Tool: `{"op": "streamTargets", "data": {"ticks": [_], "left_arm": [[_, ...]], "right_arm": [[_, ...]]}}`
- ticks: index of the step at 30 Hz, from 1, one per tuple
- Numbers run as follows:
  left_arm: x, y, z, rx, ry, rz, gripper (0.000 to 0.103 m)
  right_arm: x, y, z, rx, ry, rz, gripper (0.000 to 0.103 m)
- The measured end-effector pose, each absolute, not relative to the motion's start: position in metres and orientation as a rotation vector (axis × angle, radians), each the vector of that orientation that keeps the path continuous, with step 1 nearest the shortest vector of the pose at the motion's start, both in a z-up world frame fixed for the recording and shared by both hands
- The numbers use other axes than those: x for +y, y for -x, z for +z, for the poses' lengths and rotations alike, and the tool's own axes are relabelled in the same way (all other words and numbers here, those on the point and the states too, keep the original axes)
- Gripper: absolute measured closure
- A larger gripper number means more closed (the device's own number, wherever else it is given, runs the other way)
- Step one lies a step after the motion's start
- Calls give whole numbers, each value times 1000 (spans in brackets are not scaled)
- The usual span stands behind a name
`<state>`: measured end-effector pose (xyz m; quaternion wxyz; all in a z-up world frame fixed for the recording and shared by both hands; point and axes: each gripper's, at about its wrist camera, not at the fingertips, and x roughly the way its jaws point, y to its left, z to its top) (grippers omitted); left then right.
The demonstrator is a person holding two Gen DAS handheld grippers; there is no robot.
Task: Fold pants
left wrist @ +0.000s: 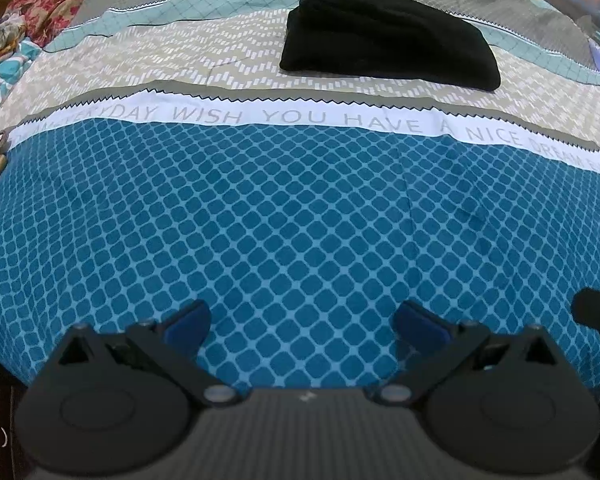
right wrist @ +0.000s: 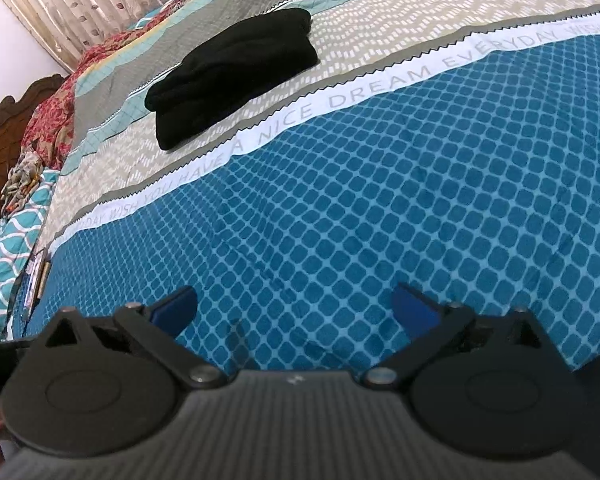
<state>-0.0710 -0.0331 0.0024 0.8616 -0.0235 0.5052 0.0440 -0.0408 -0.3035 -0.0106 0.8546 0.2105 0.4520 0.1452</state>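
Note:
The black pants point(left wrist: 388, 46) lie folded into a compact bundle on the beige zigzag band of the bedspread, far ahead and a little right of my left gripper point(left wrist: 302, 322). In the right wrist view the pants point(right wrist: 232, 76) lie far ahead and to the upper left of my right gripper point(right wrist: 296, 310). Both grippers are open and empty, with blue-padded fingers point(left wrist: 190, 320) spread wide, hovering low over the blue diamond-patterned part of the bed near its front edge. Neither touches the pants.
The bedspread point(left wrist: 300, 208) has a white band with printed text. Red floral pillows point(left wrist: 48, 0) and crumpled fabric lie at the far left. A wooden headboard point(right wrist: 4, 128) and a curtain point(right wrist: 80, 0) show in the right wrist view. A dark object point(left wrist: 598, 308) pokes in at the right edge.

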Motion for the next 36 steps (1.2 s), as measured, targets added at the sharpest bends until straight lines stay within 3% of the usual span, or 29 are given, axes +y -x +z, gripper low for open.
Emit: {"op": "streamTargets", "data": {"ticks": [18,36], "left_arm": [[-33,71,16,1086,36,135,0],[-30,80,72,898,-88,213,0]], "right_arm": [[-311,46,4,951,-546,346,0],[-310,47,56,814,-500,400,0]]}}
